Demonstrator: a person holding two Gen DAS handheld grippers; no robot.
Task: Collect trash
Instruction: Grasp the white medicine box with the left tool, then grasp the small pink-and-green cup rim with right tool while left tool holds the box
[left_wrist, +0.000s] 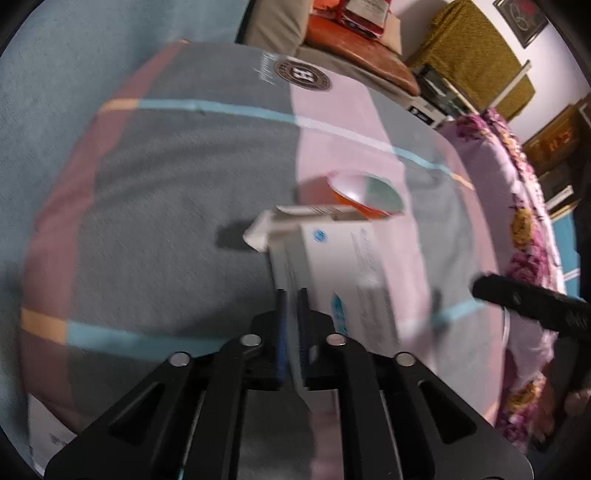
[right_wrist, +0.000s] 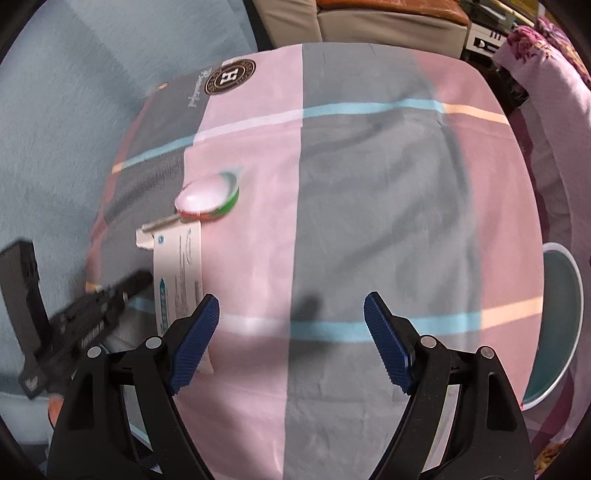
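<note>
A white carton box (left_wrist: 351, 266) with blue print lies on a pink and grey plaid cloth (left_wrist: 166, 221), its end flaps standing open. My left gripper (left_wrist: 293, 295) is shut on the near edge of this box. Just behind the box, an orange and green paper cup (left_wrist: 369, 195) lies on its side, touching the flaps. In the right wrist view the box (right_wrist: 177, 262) and cup (right_wrist: 207, 197) sit at the left, with the left gripper (right_wrist: 142, 280) reaching in beside them. My right gripper (right_wrist: 291, 306) is open above bare cloth, right of the box, holding nothing.
A teal tub with a white rim (right_wrist: 565, 332) stands off the cloth's right edge. A purple floral blanket (left_wrist: 524, 229) borders that side. Blue carpet (right_wrist: 55, 129) lies to the left. Cushions and furniture (left_wrist: 354, 55) stand beyond the far edge.
</note>
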